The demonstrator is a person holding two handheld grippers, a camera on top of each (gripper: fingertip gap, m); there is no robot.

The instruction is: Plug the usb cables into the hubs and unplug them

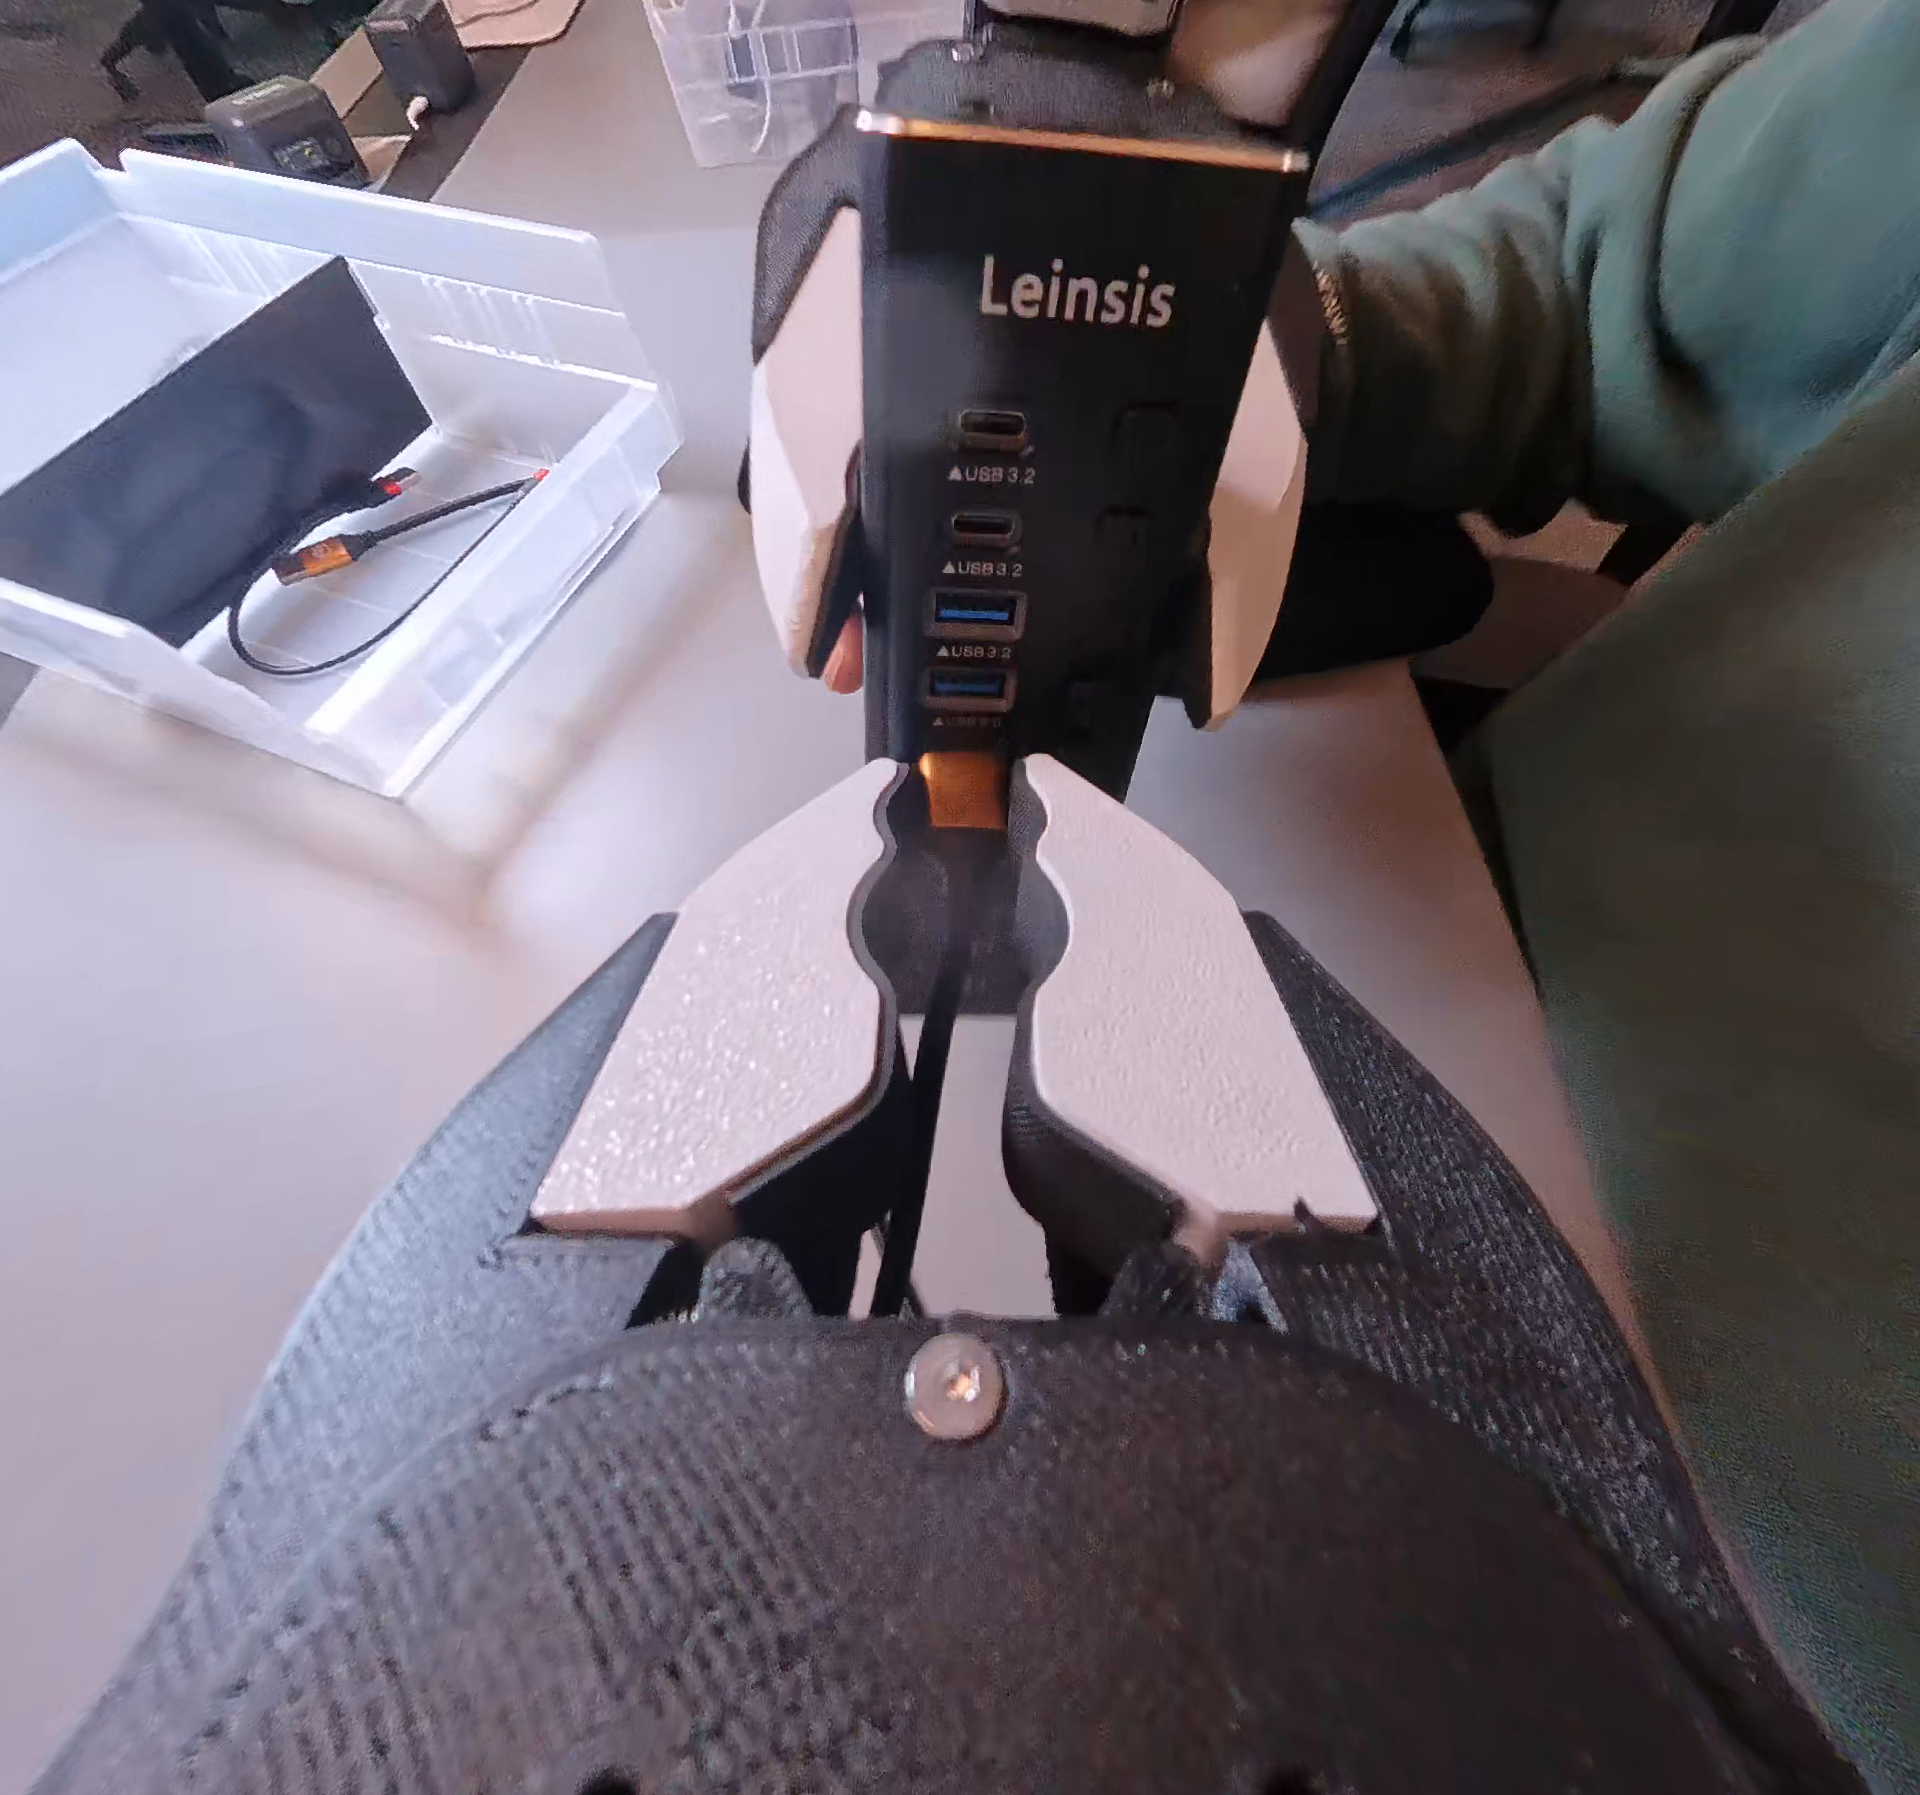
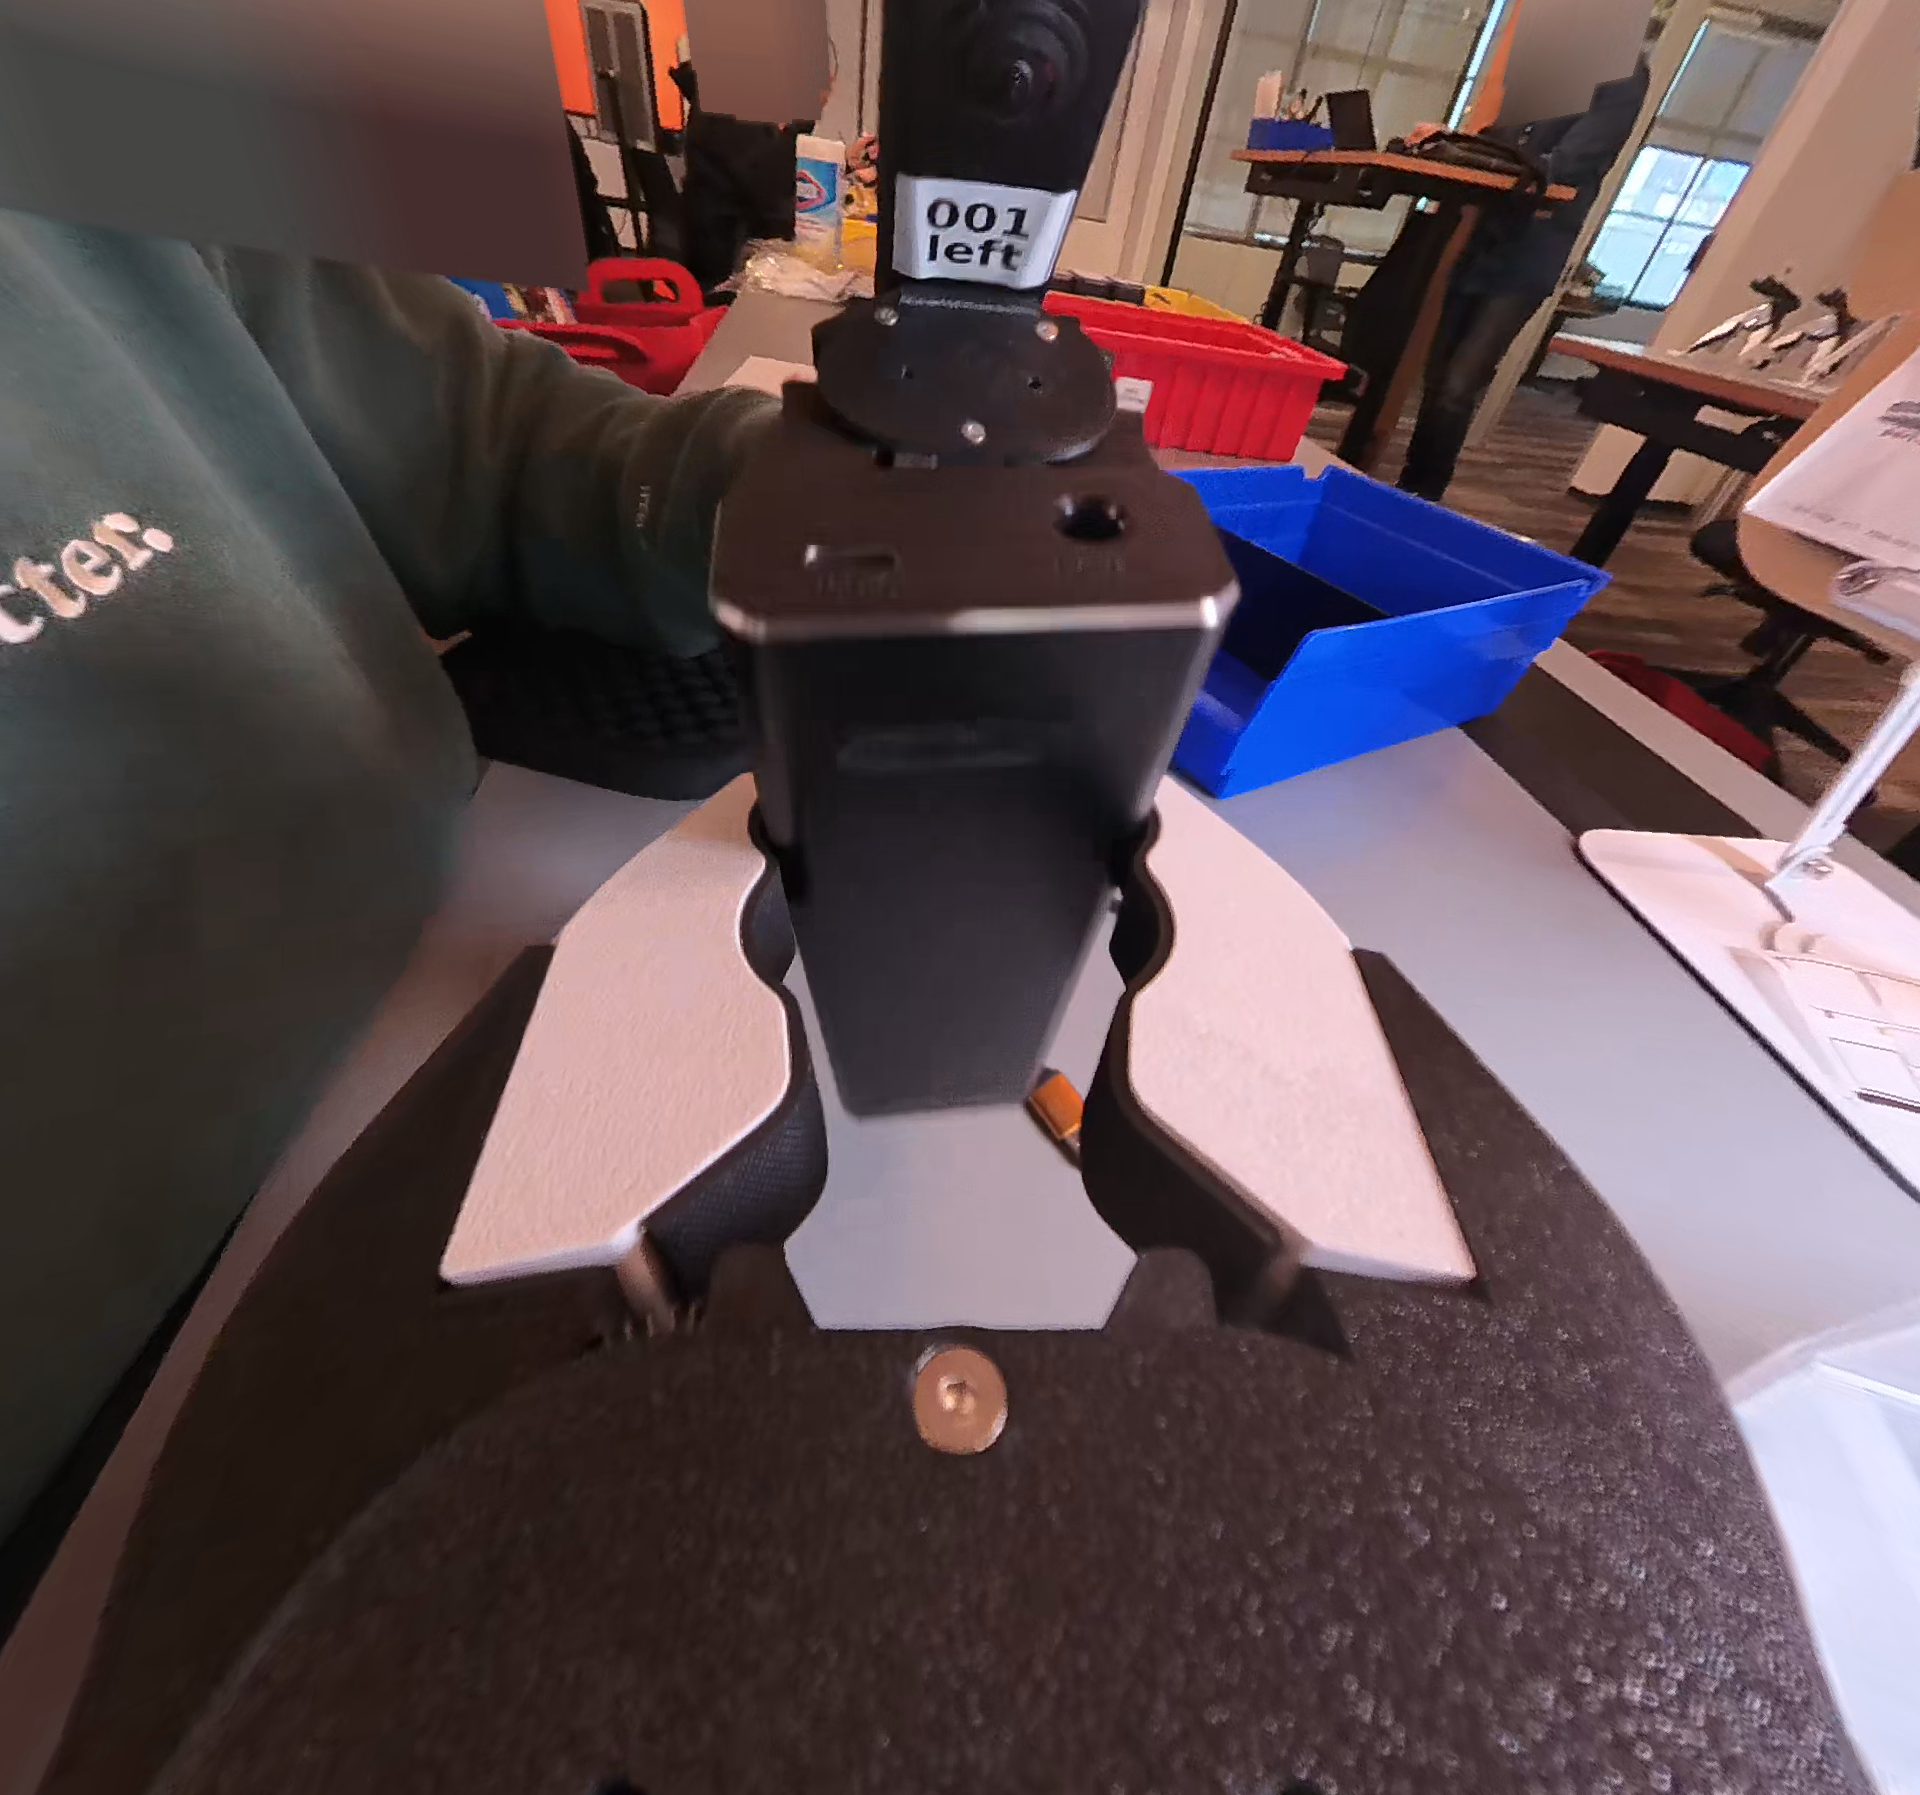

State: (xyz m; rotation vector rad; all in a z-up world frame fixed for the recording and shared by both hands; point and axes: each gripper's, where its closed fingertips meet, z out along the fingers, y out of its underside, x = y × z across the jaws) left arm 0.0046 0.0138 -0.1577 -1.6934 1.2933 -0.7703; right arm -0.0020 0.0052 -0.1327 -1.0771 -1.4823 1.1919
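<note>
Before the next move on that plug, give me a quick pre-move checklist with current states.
1. Right gripper holds the hub on both sides: ok.
2. Left gripper closed on the orange plug: ok, a finger on each side of it.
3. Plug lined up with the hub's lowest port, under the two blue ports: ok in the left wrist view.
4. Plug fully seated: cannot tell, the fingers hide the joint.
5. Black cable runs back between the fingers, free of snags: ok as far as visible.
6. Spare cable lies in the white tray, out of the way: ok.
</note>
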